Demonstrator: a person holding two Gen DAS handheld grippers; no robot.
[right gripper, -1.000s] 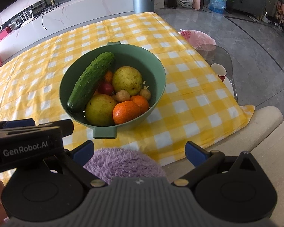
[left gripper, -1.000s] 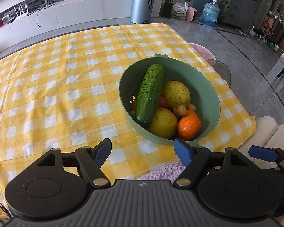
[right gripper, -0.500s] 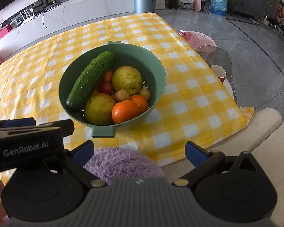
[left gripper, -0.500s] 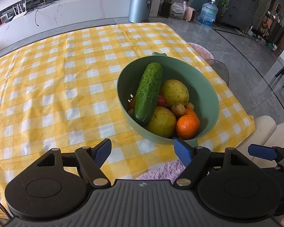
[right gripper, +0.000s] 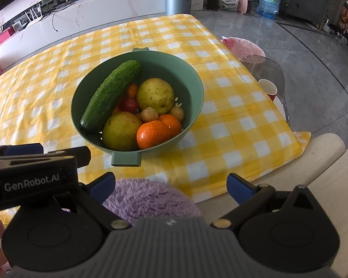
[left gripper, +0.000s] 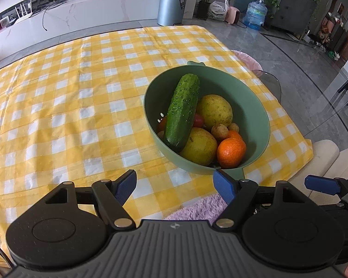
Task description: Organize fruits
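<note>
A green bowl [left gripper: 262,115] [right gripper: 194,85] stands on the yellow checked tablecloth near the table's right front corner. In it lie a cucumber [left gripper: 182,112] [right gripper: 111,92], two yellow pears [left gripper: 214,111] [right gripper: 155,96], oranges [left gripper: 230,153] [right gripper: 153,134], a red tomato [right gripper: 128,105] and small brown fruits [right gripper: 149,114]. My left gripper [left gripper: 175,186] hovers open in front of the bowl, holding nothing. My right gripper [right gripper: 171,185] is open too, low over the table's front edge, short of the bowl. The left gripper's body [right gripper: 32,176] shows at the left of the right wrist view.
A purple fluffy cushion [right gripper: 148,199] lies below both grippers at the table edge. A clear chair with a red paper cup [right gripper: 268,89] and a pink cushion [right gripper: 242,47] stand right of the table. Cream seats [right gripper: 322,153] sit at the front right. Bare tablecloth [left gripper: 58,106] spreads left.
Both grippers have drifted slightly; the bowl has slid a little left and up in both views. Both stay open and hold nothing.
</note>
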